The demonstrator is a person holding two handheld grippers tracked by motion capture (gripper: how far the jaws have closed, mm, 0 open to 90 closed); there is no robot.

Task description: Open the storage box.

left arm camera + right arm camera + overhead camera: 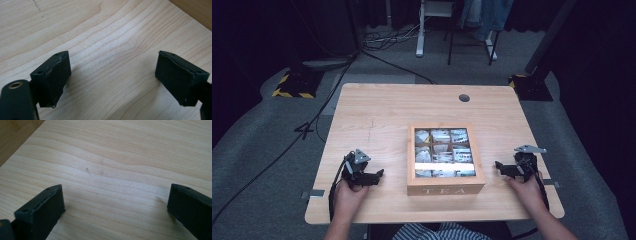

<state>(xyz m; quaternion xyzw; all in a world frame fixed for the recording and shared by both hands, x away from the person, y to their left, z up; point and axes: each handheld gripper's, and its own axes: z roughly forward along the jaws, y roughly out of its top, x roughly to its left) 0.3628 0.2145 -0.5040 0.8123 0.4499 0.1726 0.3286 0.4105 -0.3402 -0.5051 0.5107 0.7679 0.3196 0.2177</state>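
Both claws, left claw [379,175] and right claw [498,165], rest wide open and empty on the desk [377,110], flanking the tea box [445,189] (lid shut); next, probably reaching inward toward it.

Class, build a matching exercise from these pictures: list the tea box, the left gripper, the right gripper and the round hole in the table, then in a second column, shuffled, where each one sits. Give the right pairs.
Things:
1. tea box
2. left gripper
3. right gripper
4. round hole

Places:
A. far part of the table, beyond the box
B. near edge, at the box's left side, jaws open
C. middle of the table, lid shut
D. near edge, at the box's right side, jaws open

Pairs: 1-C, 2-B, 3-D, 4-A
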